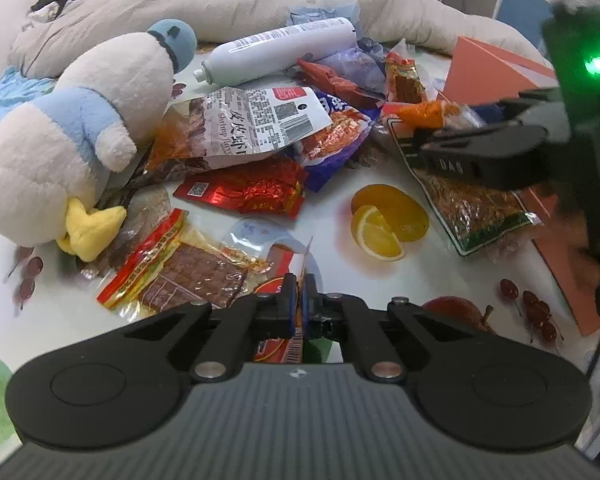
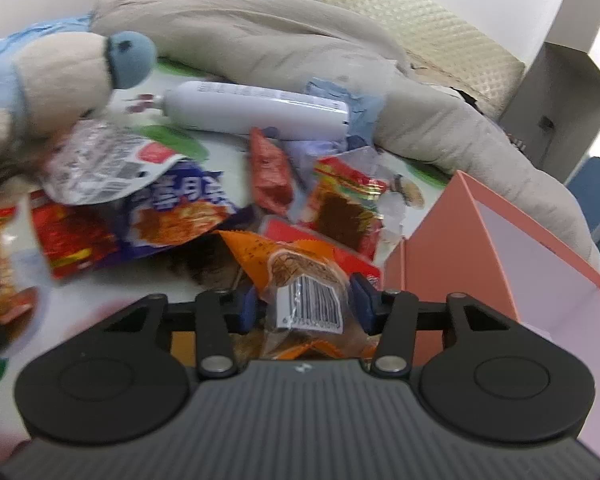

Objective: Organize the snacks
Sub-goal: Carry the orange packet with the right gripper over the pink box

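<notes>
Left tool [image 1: 299,285] pinched shut on a clear packet [image 1: 274,246] – right tool [image 2: 306,290] clamps an orange packet [image 2: 300,280], pink box [image 2: 500,256] just beside.

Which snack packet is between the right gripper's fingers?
The orange packet with the barcode label, sitting between the right gripper pads beside the pink box. The other packets lie farther out on the table.

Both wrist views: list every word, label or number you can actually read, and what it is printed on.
"DAS" on the right gripper, on its black finger.
"Shrimp" on the silver snack bag; its Chinese print and QR code are too small to read.
Large white Chinese characters on the blue snack bag: blurred, not readable.
Barcode on the orange snack packet: digits unreadable.
Print on the white bottle: too small.
</notes>
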